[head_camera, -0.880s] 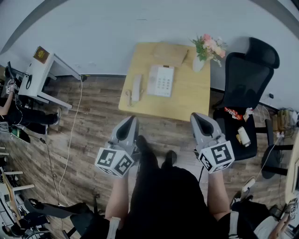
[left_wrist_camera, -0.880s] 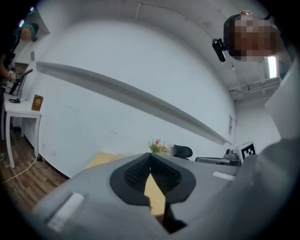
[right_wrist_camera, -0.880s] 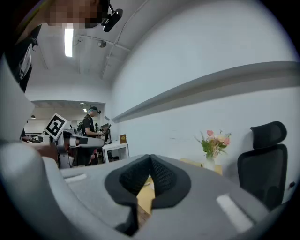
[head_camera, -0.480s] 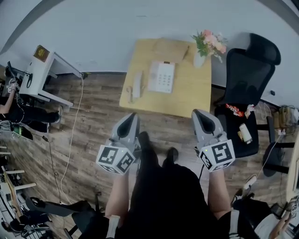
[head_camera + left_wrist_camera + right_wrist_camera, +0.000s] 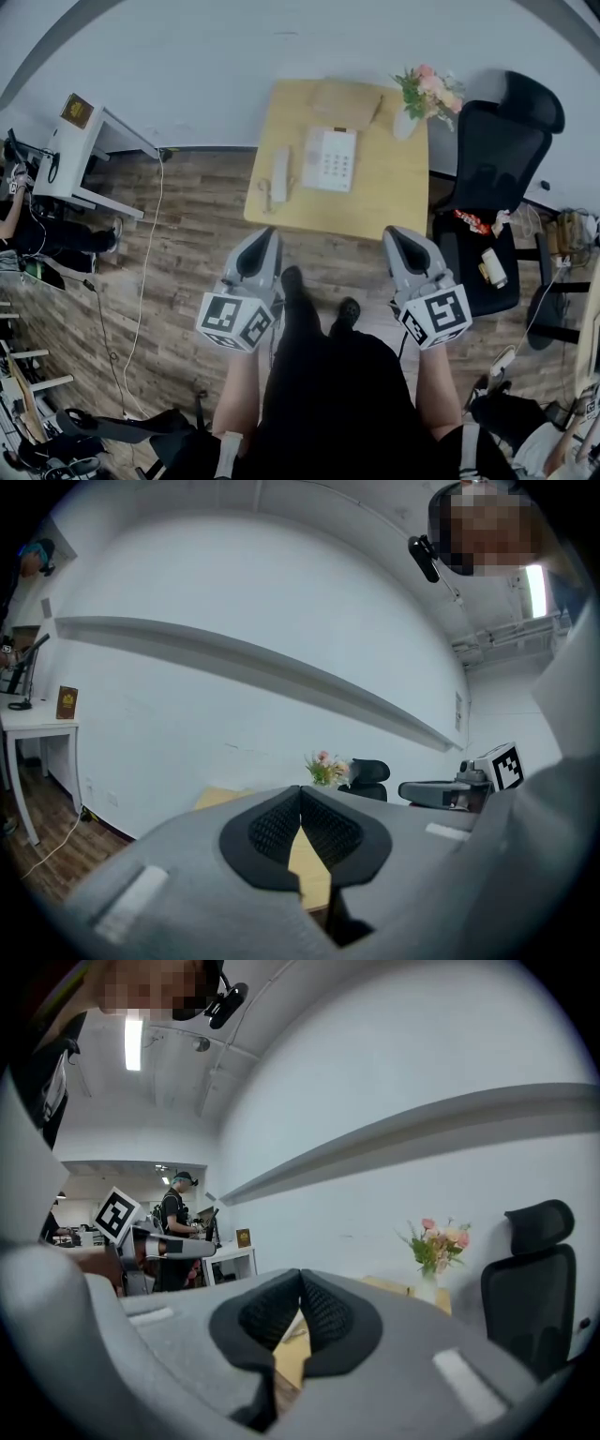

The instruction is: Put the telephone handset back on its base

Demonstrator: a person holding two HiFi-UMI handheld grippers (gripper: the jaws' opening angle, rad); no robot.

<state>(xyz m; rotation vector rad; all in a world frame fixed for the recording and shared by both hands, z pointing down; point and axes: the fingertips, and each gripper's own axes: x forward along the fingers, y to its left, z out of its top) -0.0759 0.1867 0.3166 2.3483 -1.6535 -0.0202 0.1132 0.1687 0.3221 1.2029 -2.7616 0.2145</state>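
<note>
A white telephone base (image 5: 330, 159) sits on a light wooden table (image 5: 394, 202) by the far wall. The white handset (image 5: 279, 174) lies flat on the table just left of the base, off its cradle. Both grippers are held low over the wooden floor, well short of the table's near edge. My left gripper (image 5: 269, 233) is shut with nothing between its pads, as the left gripper view (image 5: 300, 794) also shows. My right gripper (image 5: 395, 232) is likewise shut and empty, pads together (image 5: 300, 1280). The table shows beyond the pads in both gripper views.
A vase of pink flowers (image 5: 424, 97) stands at the table's far right corner, with a brown envelope (image 5: 343, 104) behind the phone. A black office chair (image 5: 492, 155) with small items on its seat stands right of the table. A white side desk (image 5: 82, 150) and a floor cable (image 5: 145, 258) lie to the left.
The table and phone have drifted slightly right and nearer in the head view. Both grippers keep the same low, shut pose.
</note>
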